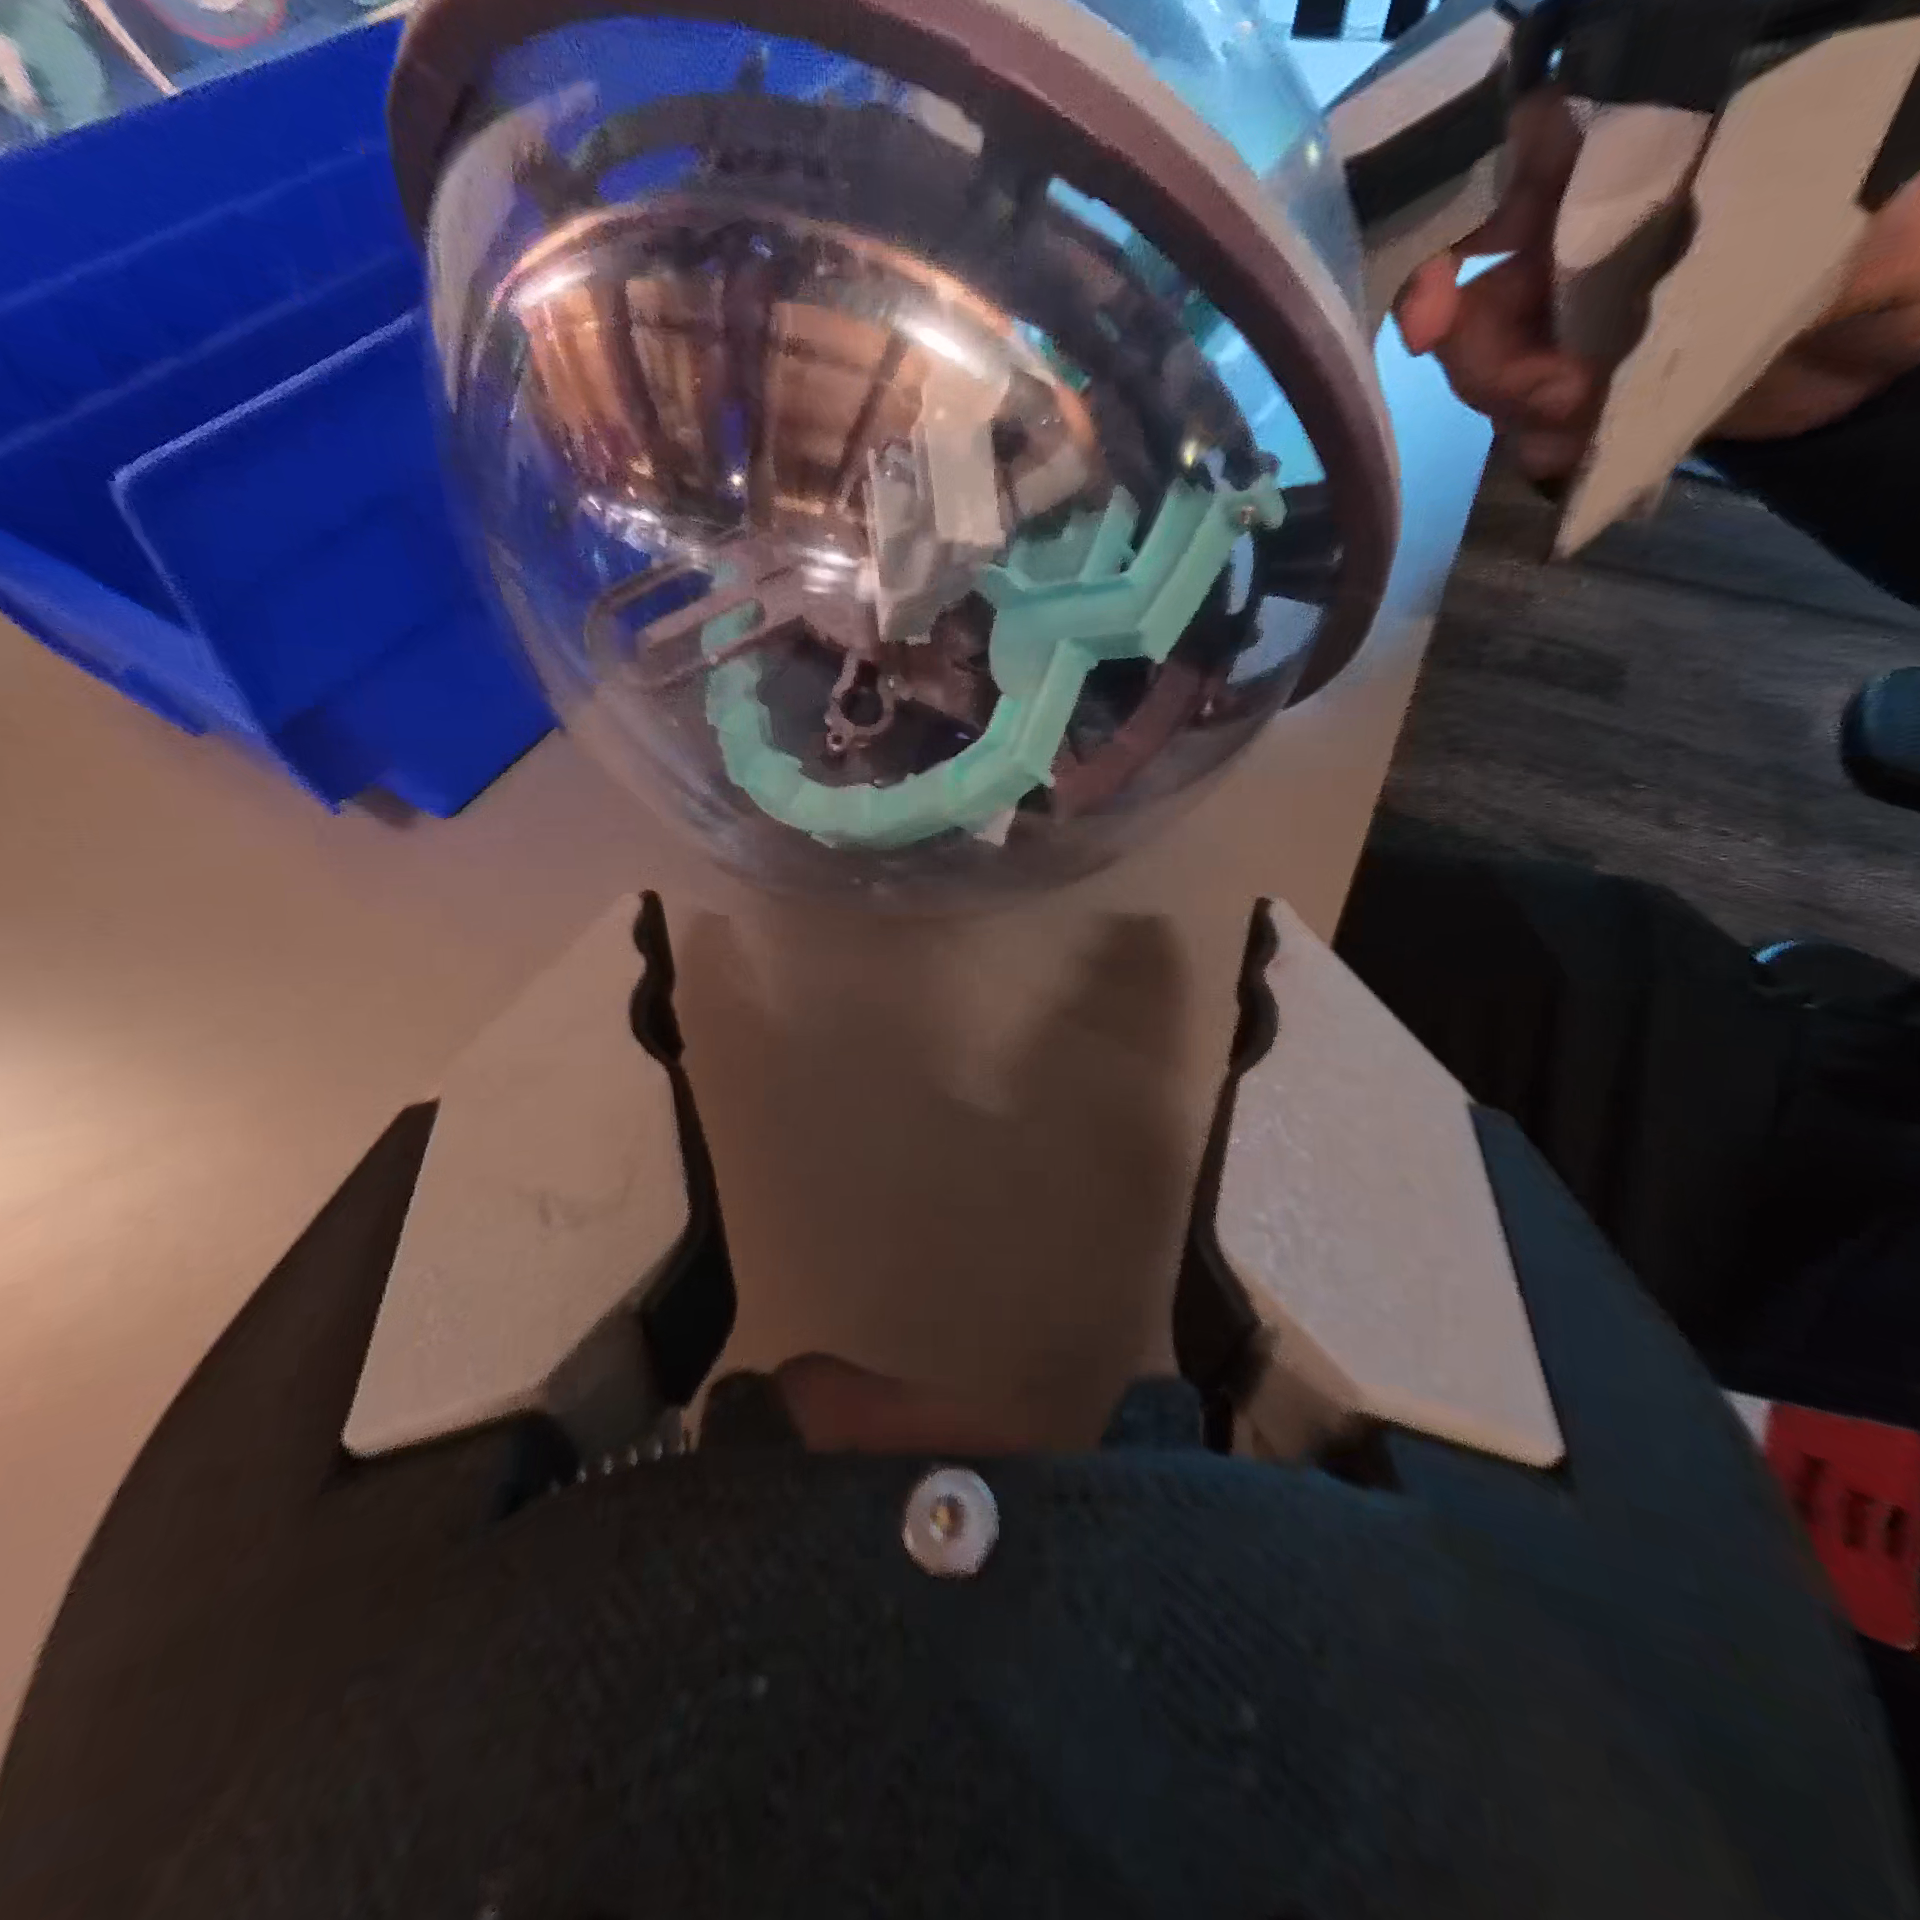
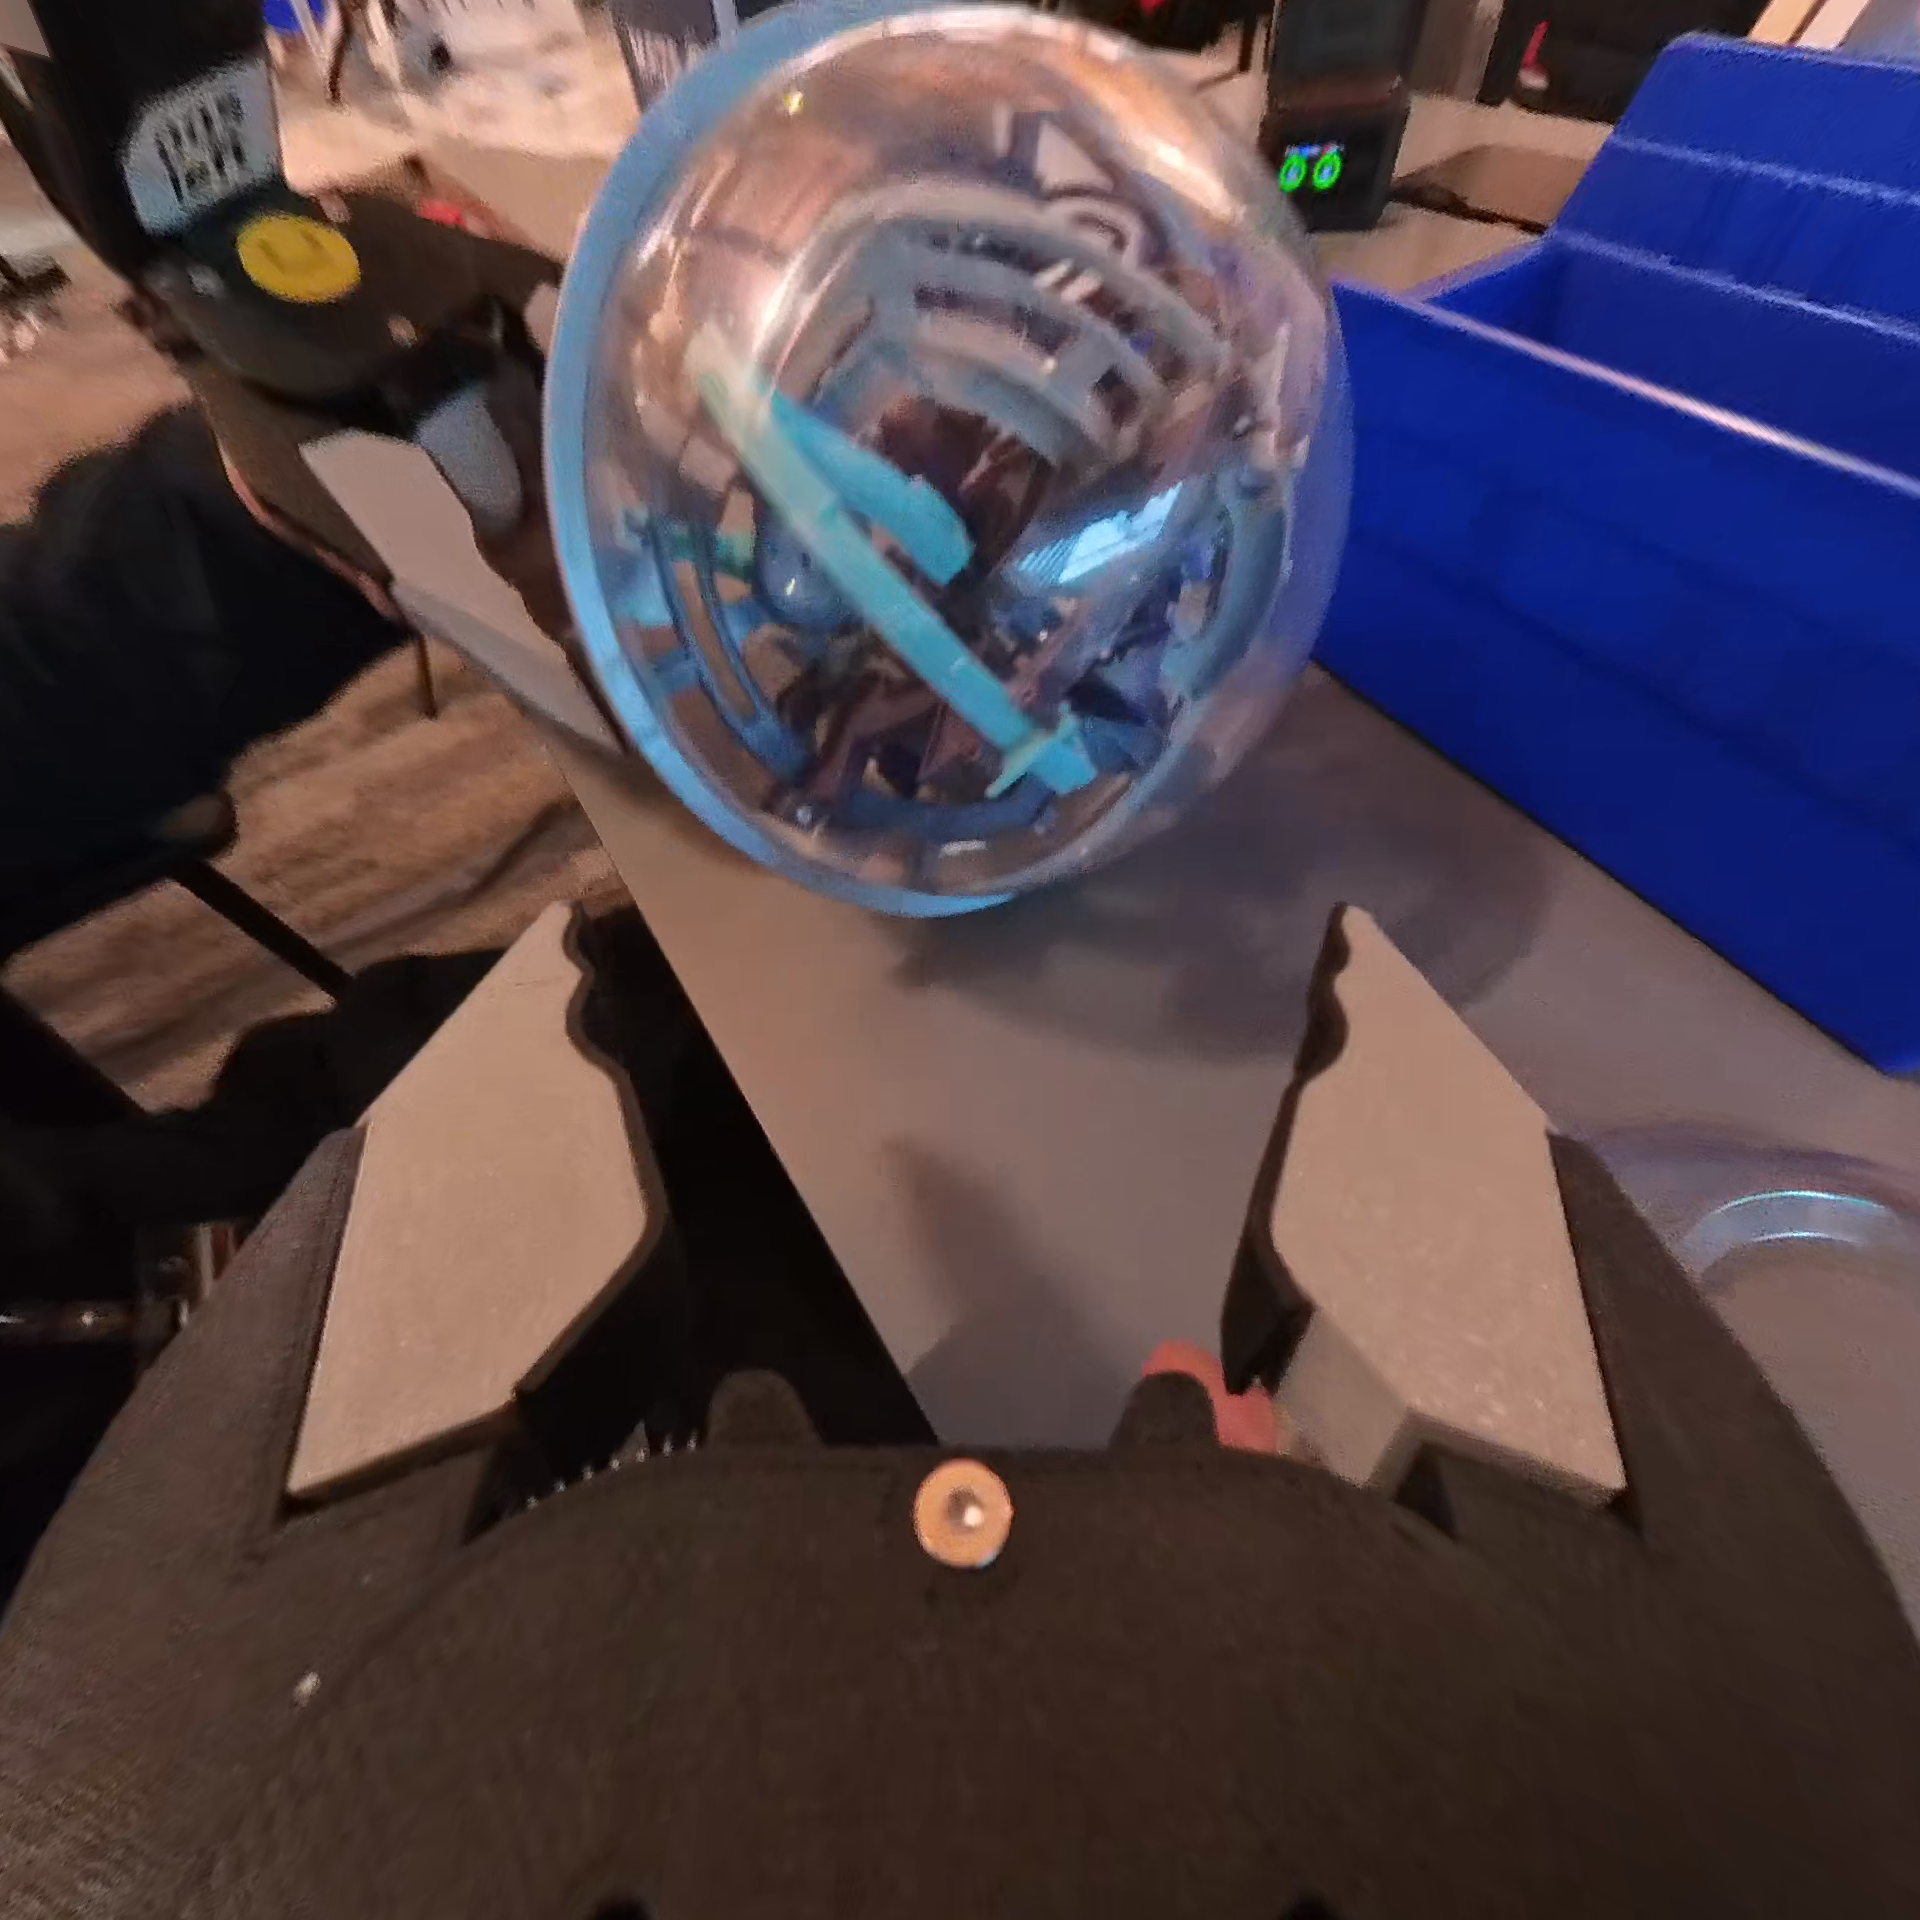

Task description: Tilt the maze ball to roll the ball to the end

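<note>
Pale tabletop [image 2: 1039, 1143] near its edge: both grippers, L [image 1: 951, 914] & R [image 2: 956, 925], spread wide w/ nothing held, clear maze ball [image 2: 935, 468] just ahead between them, blue bin [image 2: 1662, 582] beyond.

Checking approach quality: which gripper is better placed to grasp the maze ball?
Left, narrowly: both are open and empty, but the maze ball sits centred just past the left gripper, looming larger than in the right gripper's view.
</note>
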Motion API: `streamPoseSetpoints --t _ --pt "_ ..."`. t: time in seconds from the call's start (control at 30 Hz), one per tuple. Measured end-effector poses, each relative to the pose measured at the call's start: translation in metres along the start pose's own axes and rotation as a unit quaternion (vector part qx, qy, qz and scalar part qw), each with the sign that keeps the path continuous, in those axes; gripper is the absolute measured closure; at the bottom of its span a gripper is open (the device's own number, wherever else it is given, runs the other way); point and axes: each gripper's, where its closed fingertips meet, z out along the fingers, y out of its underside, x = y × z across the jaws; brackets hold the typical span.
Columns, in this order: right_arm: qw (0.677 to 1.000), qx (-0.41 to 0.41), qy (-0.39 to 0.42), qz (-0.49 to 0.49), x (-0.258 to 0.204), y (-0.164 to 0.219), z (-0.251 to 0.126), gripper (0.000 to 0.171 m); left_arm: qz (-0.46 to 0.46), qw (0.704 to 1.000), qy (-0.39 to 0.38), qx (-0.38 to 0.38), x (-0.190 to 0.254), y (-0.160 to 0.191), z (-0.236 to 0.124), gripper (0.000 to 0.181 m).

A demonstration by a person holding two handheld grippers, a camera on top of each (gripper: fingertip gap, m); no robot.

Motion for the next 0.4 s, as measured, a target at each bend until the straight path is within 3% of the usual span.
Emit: streamPoseSetpoints --t 0.17,0.4 --pt "0.998 0.066 0.001 0.022 0.009 -0.016 -0.012 0.049 -0.014 1.0 0.008 -0.025 0.0 0.006 0.006 0.082" --pt "0.996 0.072 -0.034 0.038 -0.001 -0.017 -0.012 0.052 -0.006 0.999 0.029 -0.022 0.006 0.006 0.005 0.077"
